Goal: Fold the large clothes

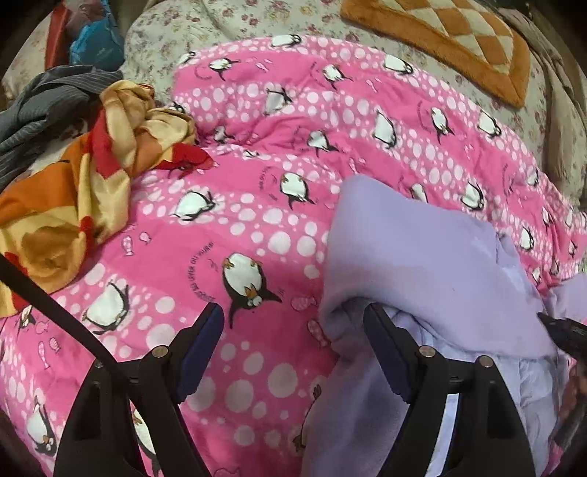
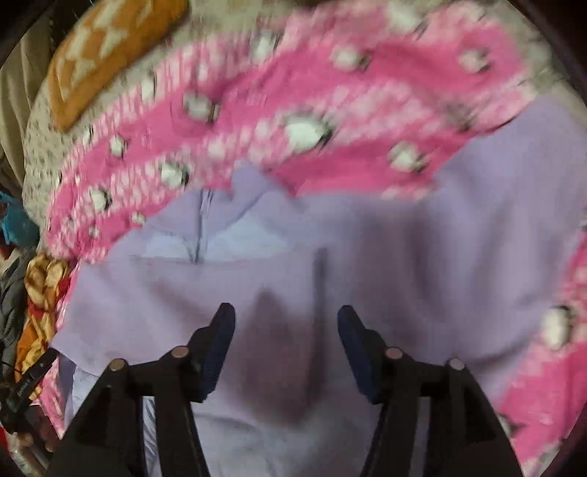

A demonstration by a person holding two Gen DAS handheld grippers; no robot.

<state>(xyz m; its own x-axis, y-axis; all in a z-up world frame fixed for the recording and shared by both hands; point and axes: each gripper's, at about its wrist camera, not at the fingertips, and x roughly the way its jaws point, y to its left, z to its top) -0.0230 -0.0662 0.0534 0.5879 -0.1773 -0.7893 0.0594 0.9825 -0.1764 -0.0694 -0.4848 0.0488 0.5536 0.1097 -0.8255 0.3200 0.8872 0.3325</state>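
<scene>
A lilac garment (image 1: 422, 257) lies on a pink penguin-print quilt (image 1: 234, 205), partly folded over itself. My left gripper (image 1: 293, 323) is open at the garment's left edge; its right finger (image 1: 385, 345) sits under a raised fold, its left finger (image 1: 205, 337) is over the quilt. In the blurred right wrist view the garment (image 2: 367, 238) spreads wide, with a zipper and pale lining near its top. My right gripper (image 2: 286, 323) is open and empty just above the garment's middle.
A crumpled orange, red and cream cloth (image 1: 84, 176) and a grey striped garment (image 1: 40, 106) lie at the left. An orange checked cushion (image 1: 451, 40) lies on the floral bedspread (image 1: 205, 22) at the back. The other gripper's tip (image 1: 565, 330) shows at the right.
</scene>
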